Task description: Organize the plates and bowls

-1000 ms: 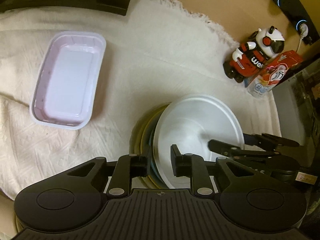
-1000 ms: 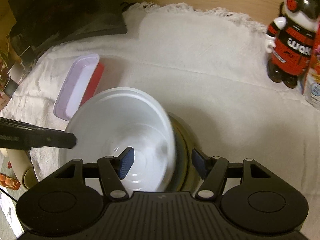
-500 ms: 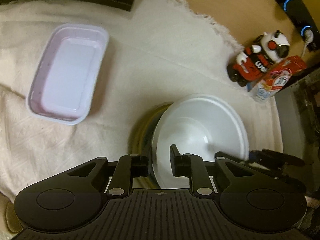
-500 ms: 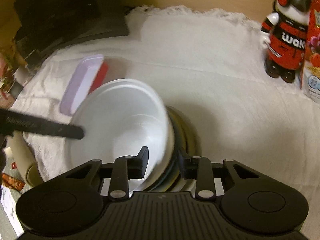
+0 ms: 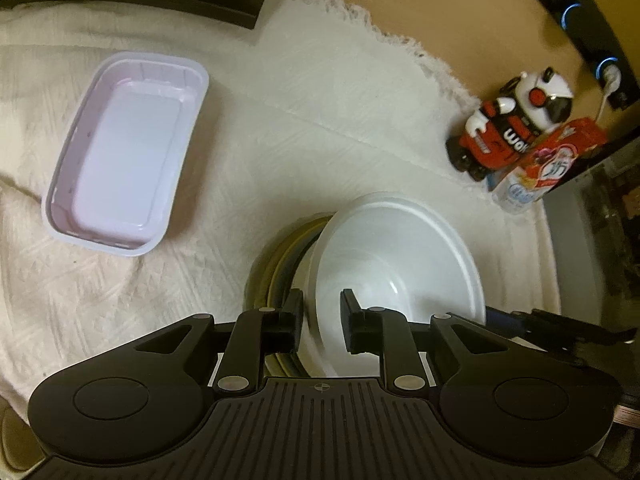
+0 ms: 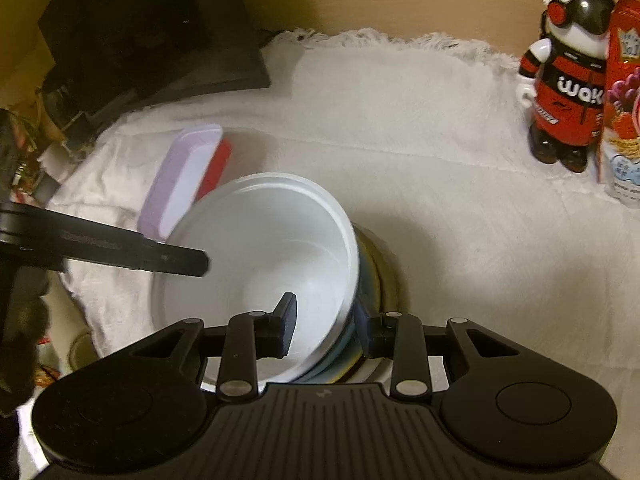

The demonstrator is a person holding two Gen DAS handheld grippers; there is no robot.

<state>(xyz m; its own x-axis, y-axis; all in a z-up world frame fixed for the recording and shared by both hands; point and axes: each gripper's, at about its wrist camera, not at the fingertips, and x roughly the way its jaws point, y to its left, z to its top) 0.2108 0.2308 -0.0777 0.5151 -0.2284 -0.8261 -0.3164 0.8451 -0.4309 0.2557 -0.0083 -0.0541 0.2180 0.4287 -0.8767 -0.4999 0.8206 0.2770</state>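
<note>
A white bowl [image 5: 396,256] sits tilted on a stack of plates [image 5: 280,256] on the white cloth. My left gripper [image 5: 322,320] is shut on the bowl's near rim, one finger inside, one outside. My right gripper [image 6: 326,322] is shut on the opposite rim of the same bowl [image 6: 264,256], with the plate stack [image 6: 376,276] under it. A pale lilac rectangular tray [image 5: 124,152] lies to the left; in the right wrist view the tray [image 6: 180,176] shows a red container under it.
A red and black robot toy [image 5: 508,128] and a red carton [image 5: 548,160] stand at the cloth's far right edge. A dark box [image 6: 152,40] sits at the back left. The wooden wall lies behind the cloth.
My right gripper has closed from wide open onto the bowl's rim. The bowl has lifted and tilted slightly on the plate stack. My left gripper keeps its hold.
</note>
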